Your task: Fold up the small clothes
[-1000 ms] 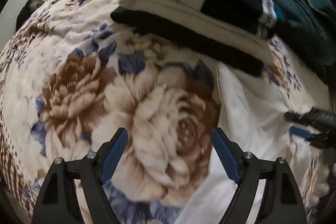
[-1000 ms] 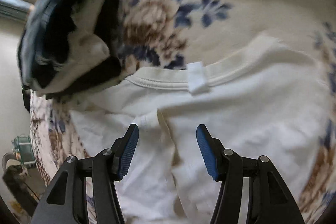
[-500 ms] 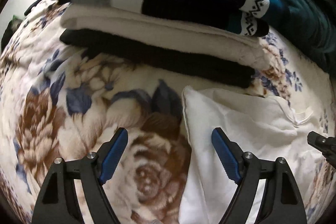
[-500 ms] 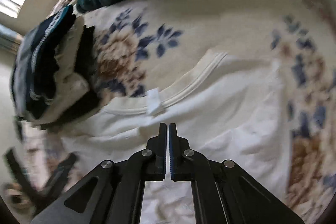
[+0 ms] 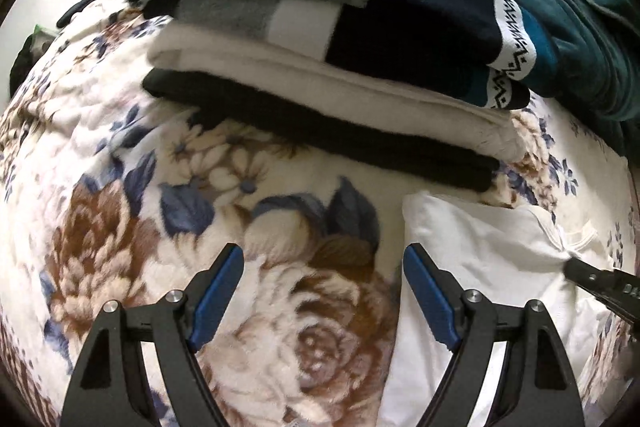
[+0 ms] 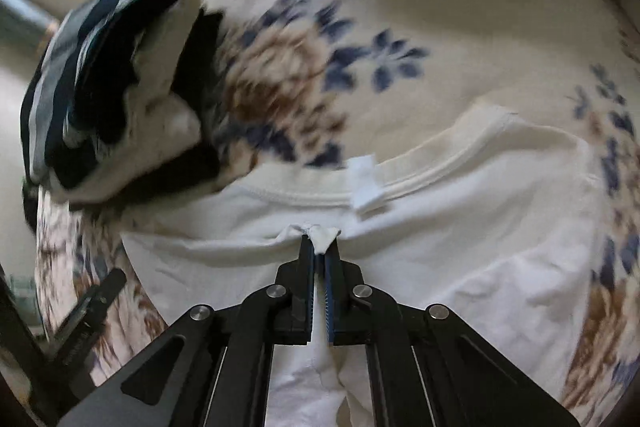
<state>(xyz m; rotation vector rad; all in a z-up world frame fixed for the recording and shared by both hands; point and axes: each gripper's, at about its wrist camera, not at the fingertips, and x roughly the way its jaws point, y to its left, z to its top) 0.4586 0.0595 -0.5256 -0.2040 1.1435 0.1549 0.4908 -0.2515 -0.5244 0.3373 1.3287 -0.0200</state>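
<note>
White shirt (image 6: 460, 247) not folded yet, flat, near pile (image 5: 340, 39) already folded. Right gripper (image 6: 319, 249) pinching shirt fold; left gripper (image 5: 323, 291) spread, empty.

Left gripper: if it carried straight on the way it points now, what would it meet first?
Most likely the floral blanket, between the open left gripper fingers; the white T-shirt edge lies just beside the right-hand finger. Depth is unclear.
</note>
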